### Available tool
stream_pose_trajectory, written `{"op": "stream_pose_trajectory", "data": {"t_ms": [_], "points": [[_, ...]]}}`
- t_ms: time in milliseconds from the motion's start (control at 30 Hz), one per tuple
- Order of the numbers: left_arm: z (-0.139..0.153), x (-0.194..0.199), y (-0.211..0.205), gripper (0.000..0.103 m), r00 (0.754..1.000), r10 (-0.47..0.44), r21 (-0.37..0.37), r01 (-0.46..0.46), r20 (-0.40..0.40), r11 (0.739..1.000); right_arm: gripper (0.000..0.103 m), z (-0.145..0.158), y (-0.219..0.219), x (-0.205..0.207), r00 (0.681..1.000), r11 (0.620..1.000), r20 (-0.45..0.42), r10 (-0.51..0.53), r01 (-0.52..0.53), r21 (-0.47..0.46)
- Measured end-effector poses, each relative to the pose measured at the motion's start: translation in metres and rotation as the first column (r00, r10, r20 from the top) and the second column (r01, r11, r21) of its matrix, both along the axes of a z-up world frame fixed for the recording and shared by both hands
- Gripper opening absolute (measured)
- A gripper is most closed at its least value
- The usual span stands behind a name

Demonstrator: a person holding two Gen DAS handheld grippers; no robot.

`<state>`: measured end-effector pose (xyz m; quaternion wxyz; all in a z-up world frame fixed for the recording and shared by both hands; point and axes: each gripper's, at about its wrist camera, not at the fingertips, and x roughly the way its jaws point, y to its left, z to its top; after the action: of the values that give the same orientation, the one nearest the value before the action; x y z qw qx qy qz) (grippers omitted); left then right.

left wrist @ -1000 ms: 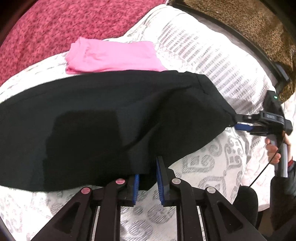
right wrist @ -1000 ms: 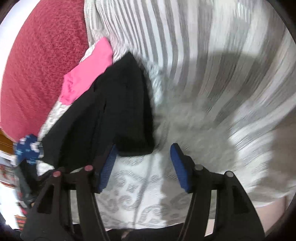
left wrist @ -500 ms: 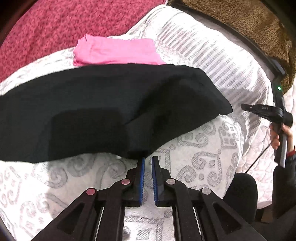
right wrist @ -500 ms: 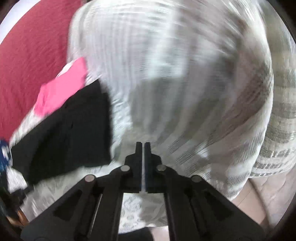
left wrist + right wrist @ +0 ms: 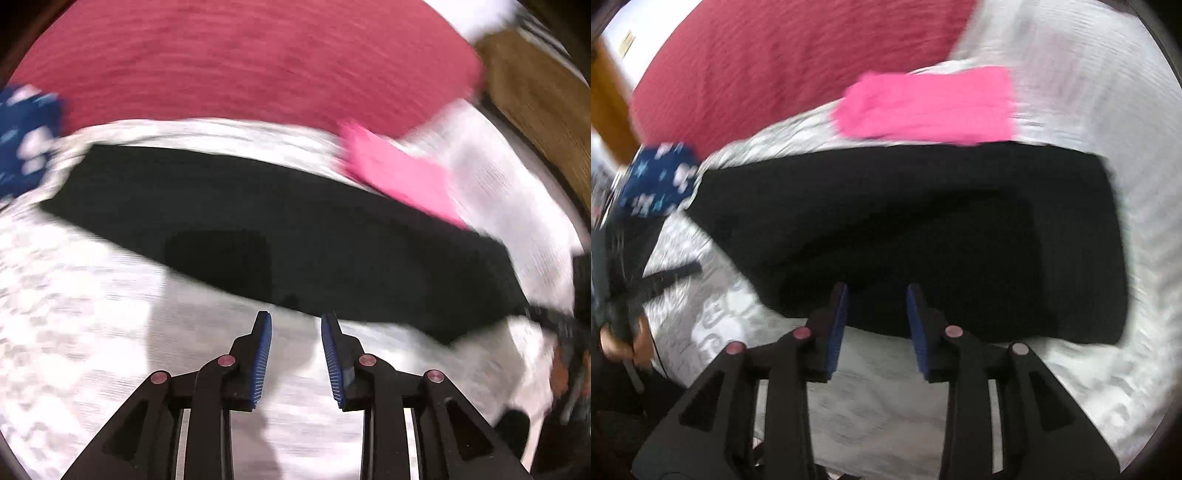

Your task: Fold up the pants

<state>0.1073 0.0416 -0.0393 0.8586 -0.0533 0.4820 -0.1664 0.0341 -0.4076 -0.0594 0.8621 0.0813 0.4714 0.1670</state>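
The black pants (image 5: 280,225) lie folded lengthwise as a long flat strip on the white patterned bedspread (image 5: 92,332). They also show in the right wrist view (image 5: 942,229). My left gripper (image 5: 295,319) is open and empty, just short of the pants' near edge. My right gripper (image 5: 876,291) is open and empty, with its fingertips over the near edge of the pants. The other gripper shows blurred at the left edge of the right wrist view (image 5: 670,275). Both views are motion-blurred.
A folded pink garment (image 5: 927,107) lies beyond the pants, also in the left wrist view (image 5: 399,173). A blue star-patterned cloth (image 5: 659,177) sits by the pants' left end. A red blanket (image 5: 240,62) covers the far side of the bed.
Both grippers have let go of the pants, which now lie flat. Both shut half a second ago and are open again. Both views have swung to face the pants.
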Motion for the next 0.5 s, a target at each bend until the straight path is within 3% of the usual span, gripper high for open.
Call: {"op": "stream_pose_trajectory", "data": {"t_ms": [200,333,400,500], "points": [[0.01,0.043,0.129,0.027,0.961,0.274,-0.021,-0.274,0.046,0.962,0.045,0.003,0.081,0.034,0.986,0.983,-0.027,0.166,-0.168,-0.074],[0.004,0.078,0.187,0.027,0.931,0.361,-0.07,-0.357,0.059,0.931,0.045,0.008,0.145,0.059,0.967,0.958,-0.031,0.253,-0.255,-0.131],[-0.003,0.098,0.21,0.027,0.916,0.396,-0.108,-0.389,0.056,0.915,0.045,0.018,0.185,0.079,0.946,0.936,-0.01,0.324,-0.323,-0.141],[-0.023,0.124,0.24,0.027,0.893,0.45,-0.216,-0.442,-0.011,0.871,0.045,0.033,0.247,0.112,0.895,0.887,0.033,0.446,-0.436,-0.153]]}}
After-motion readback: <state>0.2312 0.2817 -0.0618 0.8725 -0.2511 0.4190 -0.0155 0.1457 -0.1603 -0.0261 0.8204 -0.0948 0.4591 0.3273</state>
